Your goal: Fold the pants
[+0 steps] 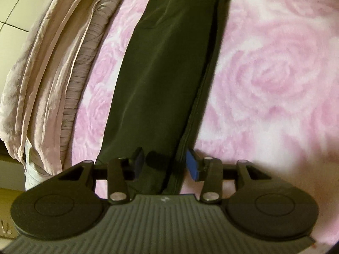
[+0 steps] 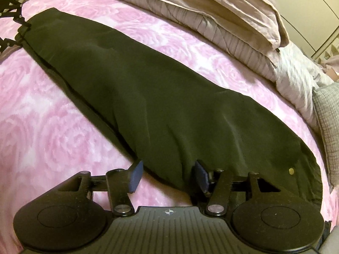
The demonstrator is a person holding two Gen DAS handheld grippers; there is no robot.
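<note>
Dark green pants lie flat and lengthwise on a pink rose-patterned blanket. In the left wrist view the leg end runs between the blue-padded fingers of my left gripper. Its jaws stand apart and do not pinch the cloth. In the right wrist view the pants stretch from the hem at far left to the waist with a brass button at right. My right gripper is open over the near edge: one pad rests beside the cloth, the other on it. The left gripper shows at the far hem.
Beige pillows are stacked along the far side of the bed, close to the pants, and they show as pillows at the left in the left wrist view. A grey knitted cloth lies at the right edge. Pale cupboard doors stand behind.
</note>
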